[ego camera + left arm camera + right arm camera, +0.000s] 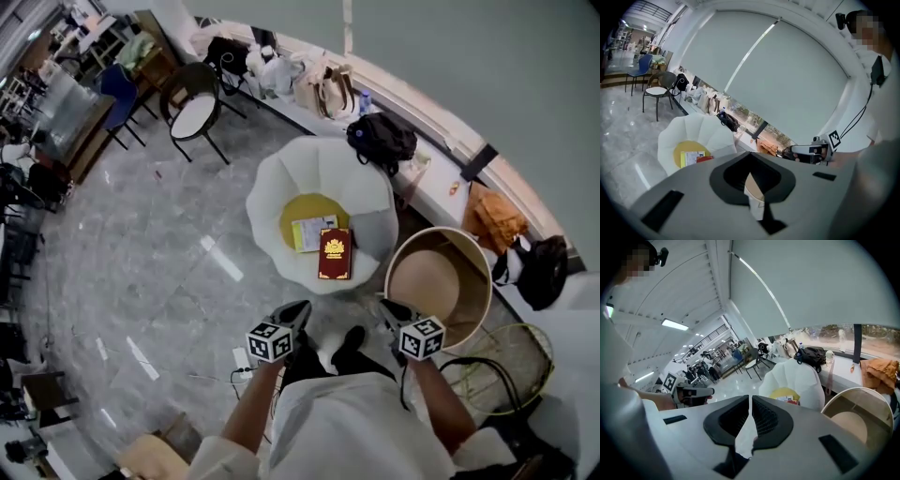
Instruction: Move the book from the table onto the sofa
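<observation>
1. Book [335, 254], red with a gold emblem, lies flat on the seat of the white sofa [281, 187]. It sits partly on the yellow cushion [314, 206] and touches a yellow-and-white booklet [308, 232].
2. The round worktop [437, 281] just beside the sofa carries no book.
3. The left tongs [296, 314] and right tongs [390, 309] are both closed tight on nothing, held near the person's body, well apart from the book.
4. Judging by this, the move looks finished, with nothing left to carry.

A white shirt [347, 427] and a black shoe [349, 345] are worn. Black-and-white marker cubes [270, 341] are borne on the grey left gripper [296, 309] and right gripper [388, 307].
</observation>
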Tool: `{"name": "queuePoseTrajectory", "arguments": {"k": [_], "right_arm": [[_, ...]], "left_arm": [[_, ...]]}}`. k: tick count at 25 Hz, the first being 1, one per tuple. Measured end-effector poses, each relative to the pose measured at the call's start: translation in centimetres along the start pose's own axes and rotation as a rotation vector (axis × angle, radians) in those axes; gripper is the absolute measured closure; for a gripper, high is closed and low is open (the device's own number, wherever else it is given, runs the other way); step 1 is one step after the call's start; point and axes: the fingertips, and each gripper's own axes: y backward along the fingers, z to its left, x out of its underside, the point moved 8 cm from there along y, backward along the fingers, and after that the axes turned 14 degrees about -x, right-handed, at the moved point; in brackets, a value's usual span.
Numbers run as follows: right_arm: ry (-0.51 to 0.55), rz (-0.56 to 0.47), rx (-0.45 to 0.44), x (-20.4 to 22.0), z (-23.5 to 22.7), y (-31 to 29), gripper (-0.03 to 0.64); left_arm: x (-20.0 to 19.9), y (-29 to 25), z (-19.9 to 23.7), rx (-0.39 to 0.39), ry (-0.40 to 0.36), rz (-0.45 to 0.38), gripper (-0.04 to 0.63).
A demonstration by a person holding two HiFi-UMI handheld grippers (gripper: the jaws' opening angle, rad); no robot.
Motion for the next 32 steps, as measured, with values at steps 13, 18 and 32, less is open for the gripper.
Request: {"name": "queuePoseTrajectory", "arguments": {"k": [13,18,32], "right_arm": [[0.142,-0.098,0.038,-4.8,9.2,-1.7,0.573],[0.156,-0.151,0.043,-5.0,10.9,-1.8,0.574],[0.17,-0.201,0.081,-6.0,10.9,-0.2,0.575]], "left_arm": [[-5.3,8.2,2.0,-0.005,-0.107,-0.09,0.594],[-6.4,9.0,2.6,0.002,-0.117,-0.115,0.594],[-7.2,9.2,1.3,0.043,-0.141,-0.138,0.594]]}}
